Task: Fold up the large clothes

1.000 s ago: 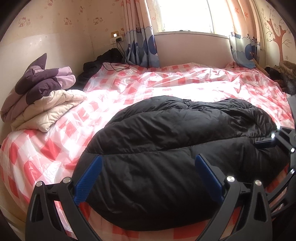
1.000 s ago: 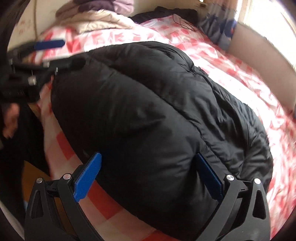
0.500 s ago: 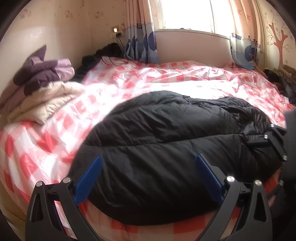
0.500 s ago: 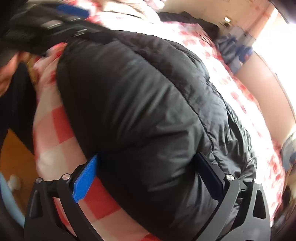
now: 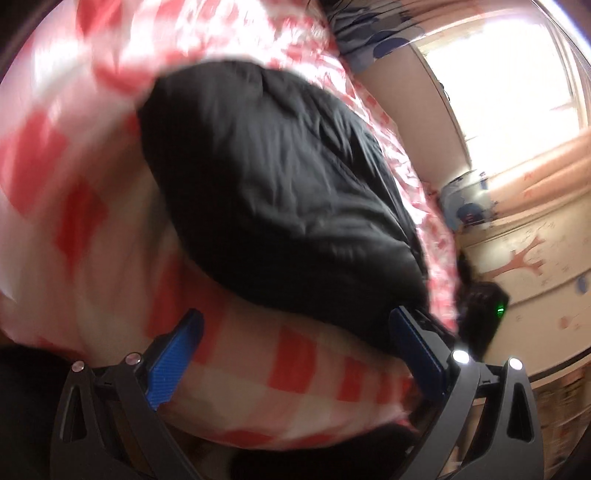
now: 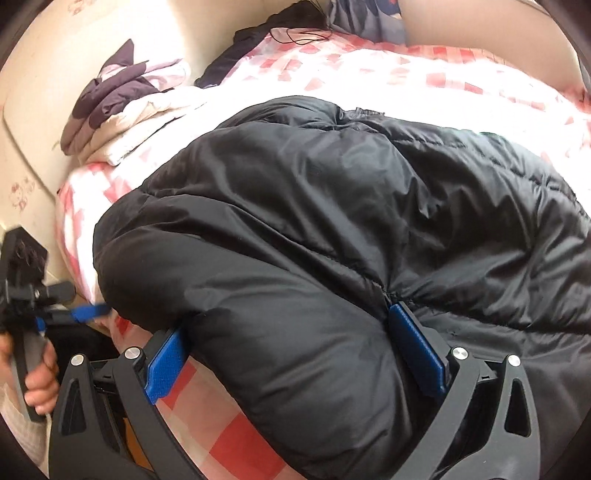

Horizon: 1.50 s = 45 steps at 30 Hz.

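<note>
A large black puffer jacket [image 6: 332, 229] lies bunched on the red-and-white checked bed cover [image 6: 406, 74]. My right gripper [image 6: 291, 354] is open, its blue fingers [image 6: 417, 347] straddling the jacket's near puffy edge. My left gripper [image 5: 295, 358] is open over the bed's near edge, just below the jacket [image 5: 277, 177]; that view is blurred and tilted. The left gripper also shows at the far left of the right wrist view [image 6: 88, 313], held by a hand.
Folded purple and cream jackets [image 6: 122, 103] are stacked at the bed's far left. Dark clothes and a cable [image 6: 280, 29] lie near the curtain. In the left wrist view a window [image 5: 509, 74] and a wall with a tree picture [image 5: 524, 258] stand to the right.
My left gripper has dropped low to the bed edge and tilted sharply. My right gripper has pushed in so that its fingers straddle the jacket's near edge.
</note>
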Tool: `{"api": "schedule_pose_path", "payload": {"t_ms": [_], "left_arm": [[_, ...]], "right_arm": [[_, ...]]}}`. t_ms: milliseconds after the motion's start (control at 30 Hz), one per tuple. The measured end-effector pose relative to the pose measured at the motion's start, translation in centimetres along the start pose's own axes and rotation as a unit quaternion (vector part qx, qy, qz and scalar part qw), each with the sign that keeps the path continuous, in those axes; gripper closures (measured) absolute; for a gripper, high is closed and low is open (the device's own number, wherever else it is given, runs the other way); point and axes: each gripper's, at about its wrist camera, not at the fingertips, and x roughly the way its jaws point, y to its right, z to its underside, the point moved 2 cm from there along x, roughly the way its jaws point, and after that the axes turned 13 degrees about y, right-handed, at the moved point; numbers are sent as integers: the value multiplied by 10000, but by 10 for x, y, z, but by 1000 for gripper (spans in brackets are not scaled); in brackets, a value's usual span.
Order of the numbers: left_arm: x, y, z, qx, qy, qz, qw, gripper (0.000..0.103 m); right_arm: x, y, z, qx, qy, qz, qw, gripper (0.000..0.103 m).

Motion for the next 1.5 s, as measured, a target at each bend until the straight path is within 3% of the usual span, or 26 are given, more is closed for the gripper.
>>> {"api": "schedule_pose_path", "payload": {"t_ms": [167,233,300,367,500,567,600,700,867,1000,1133,1200,1233,1300,1367,1400,1433,1467,1500], "left_arm": [[38,0,-16,-491,28,30,9988,7],[45,-5,-23,-815,129,20,9966,7],[43,-4,-27,-800,283,7,9964,7],[46,-2,-28,-703,261,-11,9972,7],[51,2,-32,-687,247,-104,9973,7],[49,4,-31,-703,303,-82,9970,7],[47,4,-31,-733,317,-79,9968,7],[42,5,-36,-804,323,-66,9962,7],[47,13,-42,-612,248,-194,9976,7],[47,13,-41,-672,300,-209,9971,7],[46,1,-40,-765,232,-206,9966,7],[48,-1,-42,-806,230,-148,9964,7],[49,0,-42,-807,229,-152,9964,7],[52,6,-44,-695,308,-204,9969,14],[54,11,-45,-587,363,-388,9969,40],[54,12,-46,-563,357,-405,9970,48],[55,12,-48,-526,337,-394,9973,62],[55,12,-48,-513,326,-402,9973,69],[57,10,-50,-537,310,-414,9972,72]], "right_arm": [[-14,2,-4,26,-157,-246,9996,6],[-38,17,-2,455,-109,-513,9976,6],[-79,51,5,1267,104,-694,9895,6],[-116,92,21,2124,281,-662,9745,6],[-161,172,65,3533,404,-161,9345,6],[-163,191,80,4074,434,-439,9112,6],[-159,195,83,4184,405,-524,9058,6],[-150,196,92,4219,9,-451,9055,6],[-130,176,98,4457,-157,-1126,8879,6],[-119,186,86,4639,500,-1315,8746,6],[-102,188,89,4496,114,-926,8884,7],[-108,189,88,4620,380,-998,8804,7],[-109,192,89,4776,523,-1096,8702,7],[-103,197,96,4963,541,-1190,8582,6],[-103,194,90,4867,755,-1211,8618,8],[-107,192,85,4742,887,-1235,8672,21],[-110,187,78,4622,1017,-1283,8715,34],[-111,185,73,4559,1084,-1330,8733,60],[-113,184,66,4499,1094,-1332,8763,77]]}}
